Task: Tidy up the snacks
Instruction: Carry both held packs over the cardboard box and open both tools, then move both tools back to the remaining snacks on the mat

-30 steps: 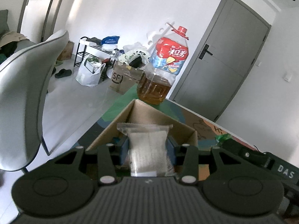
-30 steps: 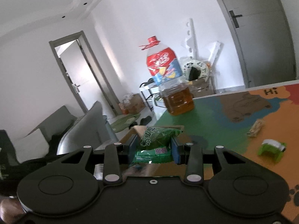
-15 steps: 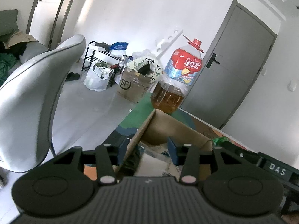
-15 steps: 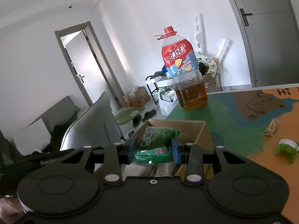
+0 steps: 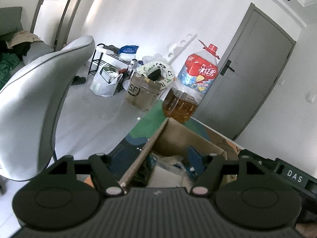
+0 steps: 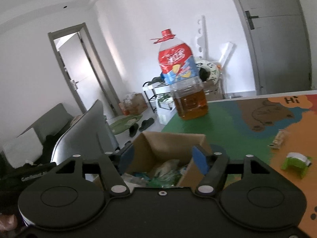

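Blue pads on my right tool [image 6: 163,157] are spreading apart with nothing pinched between them, poised above the cardboard box [image 6: 168,144]. My left tool [image 5: 156,158] is widening too, empty, straddling the box's near wall [image 5: 142,156]. Snack packets [image 6: 166,170] lie heaped inside the box. Beyond it on the tabletop [image 6: 218,119] stands a big oil bottle [image 6: 184,91]; a small wrapped snack [image 6: 278,141] and a green packet [image 6: 296,162] lie apart to the right.
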Action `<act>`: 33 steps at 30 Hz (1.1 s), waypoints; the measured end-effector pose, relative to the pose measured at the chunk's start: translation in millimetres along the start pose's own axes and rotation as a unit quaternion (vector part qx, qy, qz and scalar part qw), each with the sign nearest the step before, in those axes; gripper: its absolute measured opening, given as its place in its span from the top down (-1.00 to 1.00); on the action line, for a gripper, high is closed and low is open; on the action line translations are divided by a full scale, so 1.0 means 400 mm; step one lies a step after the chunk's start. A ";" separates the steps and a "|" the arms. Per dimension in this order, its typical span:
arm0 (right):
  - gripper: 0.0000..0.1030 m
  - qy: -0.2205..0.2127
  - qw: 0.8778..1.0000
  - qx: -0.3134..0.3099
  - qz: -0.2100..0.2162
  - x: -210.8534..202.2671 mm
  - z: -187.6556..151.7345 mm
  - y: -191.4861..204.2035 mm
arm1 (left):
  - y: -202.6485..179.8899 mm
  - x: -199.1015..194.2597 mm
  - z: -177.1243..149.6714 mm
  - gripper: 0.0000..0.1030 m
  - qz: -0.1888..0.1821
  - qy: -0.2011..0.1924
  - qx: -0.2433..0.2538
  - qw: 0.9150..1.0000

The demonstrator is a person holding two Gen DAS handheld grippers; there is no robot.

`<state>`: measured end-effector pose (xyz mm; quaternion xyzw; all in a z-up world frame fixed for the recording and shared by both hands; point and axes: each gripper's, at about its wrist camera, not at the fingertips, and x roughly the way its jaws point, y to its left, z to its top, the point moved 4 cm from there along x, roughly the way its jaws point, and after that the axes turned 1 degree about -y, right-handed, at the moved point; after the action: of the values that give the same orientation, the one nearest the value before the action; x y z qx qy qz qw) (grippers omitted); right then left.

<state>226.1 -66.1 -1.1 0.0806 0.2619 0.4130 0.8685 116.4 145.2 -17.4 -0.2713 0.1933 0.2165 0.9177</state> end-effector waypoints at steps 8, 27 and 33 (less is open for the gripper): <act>-0.43 -0.006 1.000 0.012 -0.016 -0.038 0.016 -0.065 | -0.052 0.004 -0.005 -0.56 -0.002 0.002 0.015 1.000; -0.94 0.026 0.997 0.032 -0.073 -0.099 0.012 -0.235 | -0.213 0.028 -0.065 -0.71 -0.040 0.054 0.074 0.995; -0.99 0.040 0.995 0.037 -0.083 -0.108 0.008 -0.284 | -0.286 0.039 -0.110 -0.71 -0.062 0.080 0.111 0.989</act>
<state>281.9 -172.0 -22.0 0.0738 0.3173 0.3322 0.8852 176.3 37.4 -11.4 -0.1958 0.2716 0.1146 0.9353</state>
